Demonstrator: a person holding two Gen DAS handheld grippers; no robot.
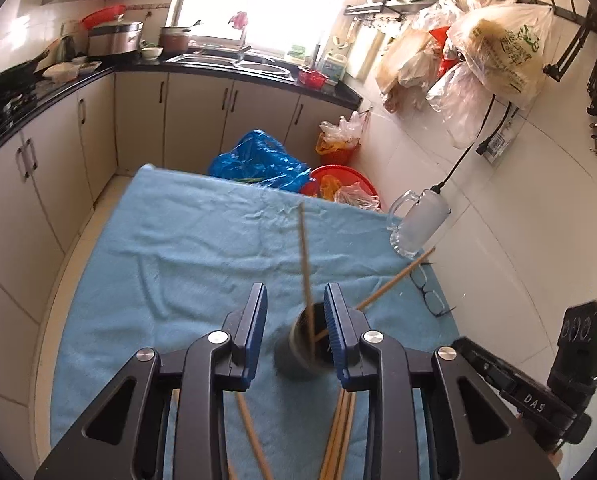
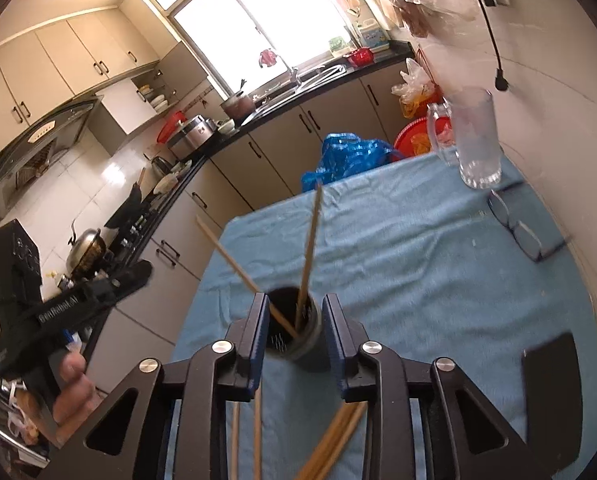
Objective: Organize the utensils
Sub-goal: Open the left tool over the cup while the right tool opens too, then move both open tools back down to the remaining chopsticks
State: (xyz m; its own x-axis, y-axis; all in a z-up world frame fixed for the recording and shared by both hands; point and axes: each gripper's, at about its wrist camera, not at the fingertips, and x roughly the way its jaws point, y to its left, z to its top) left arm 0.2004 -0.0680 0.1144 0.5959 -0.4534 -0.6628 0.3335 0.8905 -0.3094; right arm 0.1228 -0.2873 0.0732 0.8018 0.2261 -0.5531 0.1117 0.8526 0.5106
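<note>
A dark round holder (image 1: 302,344) (image 2: 294,324) stands on the blue cloth (image 1: 178,248) with two wooden chopsticks in it. One chopstick (image 1: 304,264) rises between the fingers of my left gripper (image 1: 295,296), and the other (image 1: 394,280) leans right. The left jaws stand apart on either side of the holder's mouth, and their pads touch nothing. In the right wrist view my right gripper (image 2: 296,304) is open the same way over the holder, with one chopstick (image 2: 310,240) upright between its fingers and one (image 2: 230,260) leaning left. Several loose chopsticks (image 1: 342,432) (image 2: 338,432) lie on the cloth under the grippers.
A glass mug (image 1: 418,220) (image 2: 474,140) and a pair of glasses (image 1: 430,292) (image 2: 518,228) sit near the table's right edge by the tiled wall. A black phone (image 2: 550,392) lies near right. A blue bag (image 1: 258,160) and a red basin (image 1: 338,180) are beyond the far edge.
</note>
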